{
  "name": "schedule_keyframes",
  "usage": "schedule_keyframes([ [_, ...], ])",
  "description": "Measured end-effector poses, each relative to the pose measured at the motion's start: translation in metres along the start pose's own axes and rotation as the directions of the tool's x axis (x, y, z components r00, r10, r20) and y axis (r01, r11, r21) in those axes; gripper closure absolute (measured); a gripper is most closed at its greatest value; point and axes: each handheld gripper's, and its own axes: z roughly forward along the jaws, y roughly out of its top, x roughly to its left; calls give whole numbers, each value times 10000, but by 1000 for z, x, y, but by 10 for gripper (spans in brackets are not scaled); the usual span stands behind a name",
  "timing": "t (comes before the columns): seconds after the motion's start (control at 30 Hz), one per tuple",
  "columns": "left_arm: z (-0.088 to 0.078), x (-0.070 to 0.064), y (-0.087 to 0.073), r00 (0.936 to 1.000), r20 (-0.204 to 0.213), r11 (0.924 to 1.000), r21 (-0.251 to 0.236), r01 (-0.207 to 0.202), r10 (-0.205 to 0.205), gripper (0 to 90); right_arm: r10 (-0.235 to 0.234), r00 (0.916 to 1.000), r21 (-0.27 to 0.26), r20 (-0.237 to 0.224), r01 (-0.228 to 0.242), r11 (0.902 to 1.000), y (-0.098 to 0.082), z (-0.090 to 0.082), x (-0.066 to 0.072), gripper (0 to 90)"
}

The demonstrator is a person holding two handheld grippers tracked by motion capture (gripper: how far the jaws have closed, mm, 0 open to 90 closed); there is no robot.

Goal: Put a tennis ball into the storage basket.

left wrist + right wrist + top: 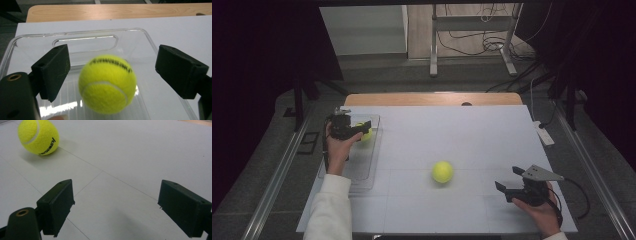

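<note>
Nearest the person, at about 4 o'clock on the white table [472,130], the right tongs [510,183] rest low in the right hand [542,210], released, jaws spread wide with nothing between them. From their own camera the loose tennis ball [38,137] lies ahead toward 10 o'clock, well apart from the jaw tips, sitting on bare table near the middle; in the high view that ball [442,171] is off to the left of these tongs and far closer to them than to the other pair. A ball has no long axis, so any approach angle would serve; my guess is the right hand would only need to swing toward it and close. Farther off, at about 9 o'clock, the left tongs [356,128] hang over a clear plastic tray [362,172]. They too stand released, and a second tennis ball [107,83] shows between the spread jaws without touching either pad, over the tray; whether it is resting on the bottom or just dropping I cannot tell.
</note>
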Motion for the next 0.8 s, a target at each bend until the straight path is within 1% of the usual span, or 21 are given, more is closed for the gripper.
schedule_keyframes([
  [0.2,0,-3,1,9999,58,9999,98,-113,113,136,-2,10000,10,13,2,10000,0,0,0,133],
  [0.3,-3,-5,2,9994,326,9999,13,-113,113,140,-12,10000,-30,-25,12,10000,0,0,0,133],
  [0.53,-8,-13,4,9979,593,9996,-106,-254,260,141,-21,10000,-26,-14,21,10000,0,0,0,133],
  [0.63,-10,-15,4,9963,835,9998,-73,-190,195,141,-44,10000,-29,-23,43,10000,1,0,0,133],
  [0.73,-11,-16,4,9954,935,9998,-89,-195,203,142,-64,10000,11,20,64,10000,1,0,0,133],
  [0.77,-12,-18,3,9937,1106,9998,-113,-138,150,144,-28,10000,-3,15,28,10000,1,1,0,133],
  [0.8,-12,-18,3,9937,1106,9998,-113,-138,150,144,-28,10000,-3,15,28,10000,1,1,0,133],
])
